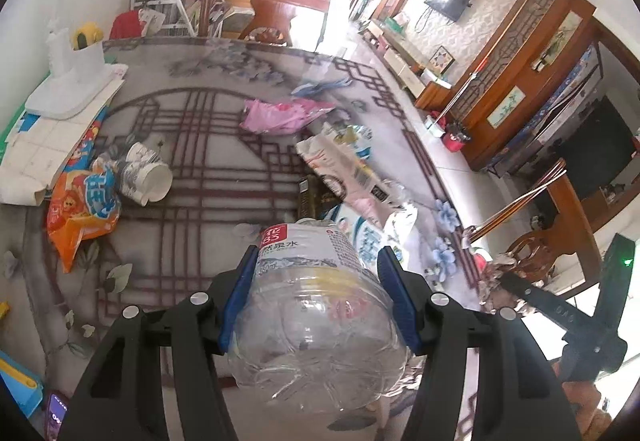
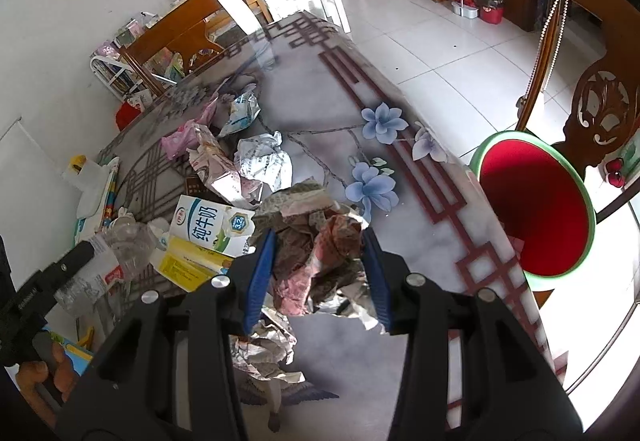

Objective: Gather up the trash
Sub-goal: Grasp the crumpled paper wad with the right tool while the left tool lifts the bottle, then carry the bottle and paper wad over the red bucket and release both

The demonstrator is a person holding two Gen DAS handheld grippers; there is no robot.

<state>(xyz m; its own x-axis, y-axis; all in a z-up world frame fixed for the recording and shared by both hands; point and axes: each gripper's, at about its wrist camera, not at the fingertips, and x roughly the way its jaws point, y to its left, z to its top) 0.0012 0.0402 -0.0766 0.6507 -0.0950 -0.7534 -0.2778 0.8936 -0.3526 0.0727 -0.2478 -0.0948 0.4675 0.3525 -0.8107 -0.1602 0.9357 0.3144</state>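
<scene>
In the left wrist view, the orange wrapper (image 1: 82,209) and a tipped paper cup (image 1: 146,177) lie at the left edge of the frame, pushed against a stack of papers; they look like litter nobody has got to yet. Toward the middle a pink bag (image 1: 280,115) and a crushed carton (image 1: 344,169) sprawl on the patterned surface (image 1: 192,145), also waiting.

Low in the centre the left tongs (image 1: 316,273) clamp a clear plastic bottle (image 1: 316,305), pads pressing its sides across the width. The grip sits around the body, base toward the camera, so the light, empty thing cannot roll out while carried.

In the right wrist view, a milk box (image 2: 208,227) and yellow packet (image 2: 188,265) rest at lower left, with crumpled newspaper (image 2: 264,161) above them, mid-frame left. At the centre the right tongs (image 2: 320,261) are closed on a paper wad (image 2: 316,241), squeezing it between both blue pads; the wad appears to hang clear of the surface. More crumpled paper (image 2: 264,353) lies beneath it.

At the right of the frame a red bin (image 2: 532,213) with a green rim stands just off the surface's edge, mouth open toward the tongs. I judge both loads are bound for it, the wad being nearer.
</scene>
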